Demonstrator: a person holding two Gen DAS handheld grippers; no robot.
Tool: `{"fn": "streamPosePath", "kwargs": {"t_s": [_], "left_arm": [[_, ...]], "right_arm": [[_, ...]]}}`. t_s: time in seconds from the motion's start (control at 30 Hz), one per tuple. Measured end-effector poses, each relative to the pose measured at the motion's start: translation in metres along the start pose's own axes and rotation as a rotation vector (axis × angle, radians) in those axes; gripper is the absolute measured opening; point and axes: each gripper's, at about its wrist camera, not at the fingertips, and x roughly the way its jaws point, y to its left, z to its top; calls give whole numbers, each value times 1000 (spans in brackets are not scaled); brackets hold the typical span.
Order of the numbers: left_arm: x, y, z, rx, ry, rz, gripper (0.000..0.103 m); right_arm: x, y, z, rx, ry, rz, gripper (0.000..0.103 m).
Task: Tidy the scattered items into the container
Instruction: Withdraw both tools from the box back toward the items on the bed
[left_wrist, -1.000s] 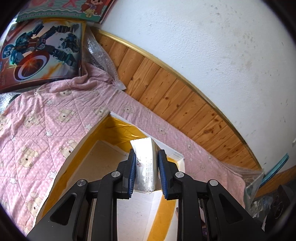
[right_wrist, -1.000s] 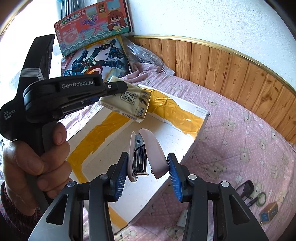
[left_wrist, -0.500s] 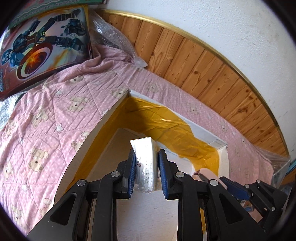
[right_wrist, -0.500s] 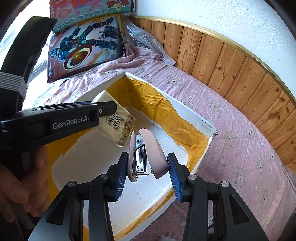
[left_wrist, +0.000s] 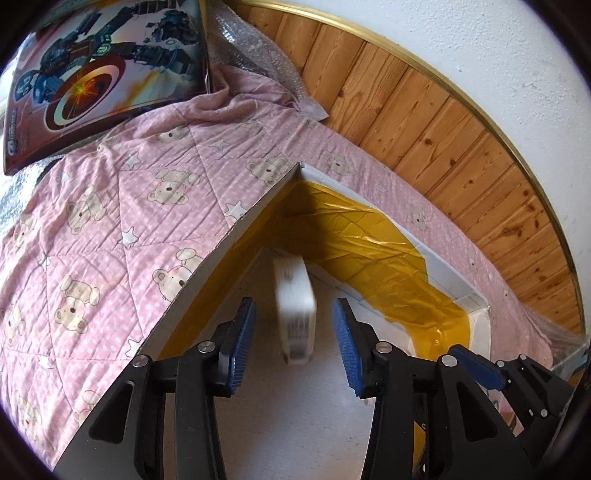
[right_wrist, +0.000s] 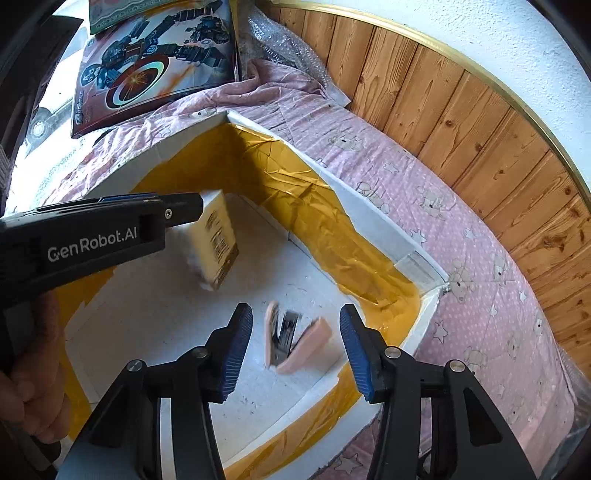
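A white foam box (left_wrist: 255, 214) lined with yellow tape lies on a pink bear quilt. My left gripper (left_wrist: 295, 345) hangs over its floor. Its jaws are opening, and a blurred white tissue pack (left_wrist: 295, 314) drops free between them, touching neither pad. In the right wrist view the same pack (right_wrist: 218, 240) falls just past the left gripper's tip. My right gripper (right_wrist: 297, 354) is over the box (right_wrist: 369, 210) too. Its jaws are opening, and a pink stapler (right_wrist: 291, 341) tumbles loose between them, sprung apart and clear of both pads.
A robot-picture toy box (left_wrist: 107, 74) and bubble wrap (left_wrist: 255, 40) lie at the quilt's far end. A wooden panel wall (left_wrist: 424, 122) runs along the far side. The quilt (left_wrist: 110, 221) surrounds the box. A person's hand (right_wrist: 29, 391) holds the left gripper's handle.
Both grippers sank closer to the box floor. Both pairs of jaws spread apart, letting go of the tissue pack and the stapler, which now fall.
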Motion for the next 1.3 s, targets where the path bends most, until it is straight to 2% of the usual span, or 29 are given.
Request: {"fn": "streamPosePath", "kwargs": {"t_s": [0.53, 0.7, 0.87, 1.0, 1.1, 1.3], "left_arm": [[-42, -9, -18, 44, -54, -41, 47], [-67, -4, -39, 66, -98, -42, 47], [-92, -6, -62, 55, -141, -86, 47], [-107, -14, -86, 88, -163, -108, 47], [-124, -22, -104, 112, -206, -138, 47], [-153, -62, -138, 243, -286, -233, 47]], "right_arm": [[-88, 4, -60, 146, -169, 150, 51], [-115, 10, -80, 165, -234, 186, 51], [-142, 15, -105, 183, -309, 242, 51], [-158, 20, -125, 187, -353, 268, 51], [-170, 25, -144, 179, -383, 277, 51], [-195, 27, -199, 171, -433, 263, 51]]}}
